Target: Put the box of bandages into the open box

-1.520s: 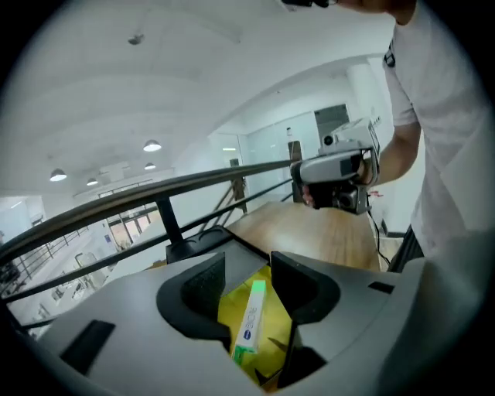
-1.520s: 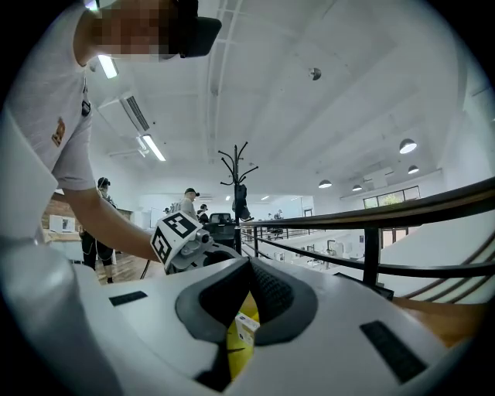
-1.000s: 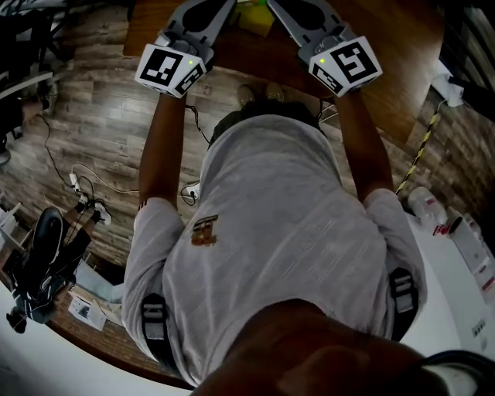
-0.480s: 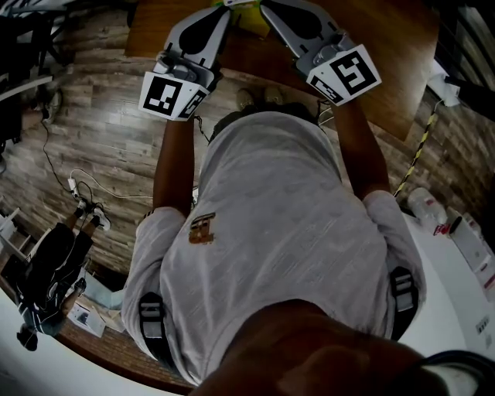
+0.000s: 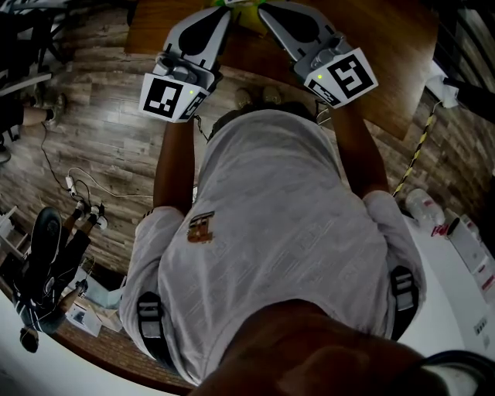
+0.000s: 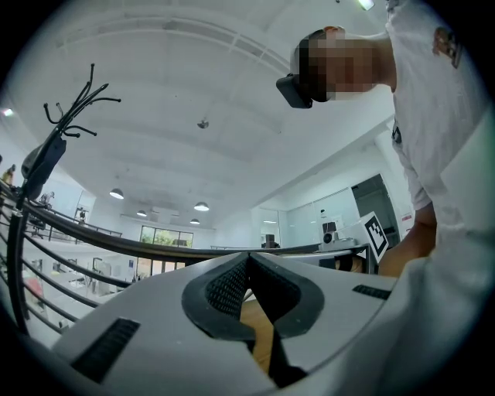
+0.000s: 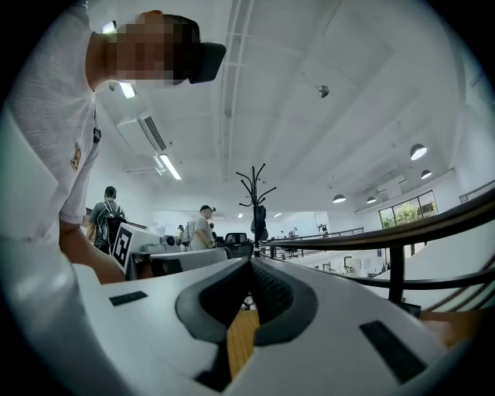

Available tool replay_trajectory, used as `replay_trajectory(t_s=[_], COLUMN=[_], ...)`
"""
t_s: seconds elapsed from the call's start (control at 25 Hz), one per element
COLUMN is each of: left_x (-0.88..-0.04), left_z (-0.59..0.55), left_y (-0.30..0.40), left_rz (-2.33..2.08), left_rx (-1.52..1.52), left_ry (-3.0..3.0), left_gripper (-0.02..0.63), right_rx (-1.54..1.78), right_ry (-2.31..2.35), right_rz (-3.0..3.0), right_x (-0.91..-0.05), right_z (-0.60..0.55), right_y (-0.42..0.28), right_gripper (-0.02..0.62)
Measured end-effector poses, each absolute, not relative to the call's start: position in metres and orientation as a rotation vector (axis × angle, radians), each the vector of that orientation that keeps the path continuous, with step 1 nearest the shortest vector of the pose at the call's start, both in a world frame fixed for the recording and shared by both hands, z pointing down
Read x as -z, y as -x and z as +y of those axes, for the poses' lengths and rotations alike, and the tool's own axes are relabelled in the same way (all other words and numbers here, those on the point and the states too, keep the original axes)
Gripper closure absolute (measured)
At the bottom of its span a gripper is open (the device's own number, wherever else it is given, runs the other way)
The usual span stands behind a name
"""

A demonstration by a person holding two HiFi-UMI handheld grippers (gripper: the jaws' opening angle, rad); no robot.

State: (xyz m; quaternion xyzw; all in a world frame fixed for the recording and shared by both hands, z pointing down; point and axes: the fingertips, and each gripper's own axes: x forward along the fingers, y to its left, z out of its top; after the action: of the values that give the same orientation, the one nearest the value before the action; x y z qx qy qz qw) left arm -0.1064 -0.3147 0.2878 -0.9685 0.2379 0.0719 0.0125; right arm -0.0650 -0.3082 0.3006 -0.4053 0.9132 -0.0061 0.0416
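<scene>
Holding nothing: left hand-held gripper (image 6: 247,259), jaws pressed together
Right hand-held gripper (image 7: 250,261): jaws pressed together, empty
Yellow box (image 5: 246,8): on tabletop (image 5: 394,46), between both tips, mostly cut off

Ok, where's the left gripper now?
Head view, top left of centre: the left gripper reaches over the wooden table, jaws shut, tips close beside the right gripper.
</scene>
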Motion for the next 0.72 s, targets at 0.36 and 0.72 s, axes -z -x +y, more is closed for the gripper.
replay_trajectory(t_s=[0.36, 0.72], left_x=[-0.289, -0.288], left_z=[-0.315, -0.314], left_y=[0.111, 0.116], left_rz=[0.748, 0.741], left_rx=[-0.192, -0.178], left_ry=[3.008, 3.004], left_gripper=[0.588, 0.588], right_rx=[0.033, 0.036], right_ry=[1.222, 1.215], right_rz=[2.805, 2.810], right_x=[-0.306, -0.306], right_z=[-0.309, -0.308], right_y=[0.071, 0.077], right_gripper=[0.565, 0.565])
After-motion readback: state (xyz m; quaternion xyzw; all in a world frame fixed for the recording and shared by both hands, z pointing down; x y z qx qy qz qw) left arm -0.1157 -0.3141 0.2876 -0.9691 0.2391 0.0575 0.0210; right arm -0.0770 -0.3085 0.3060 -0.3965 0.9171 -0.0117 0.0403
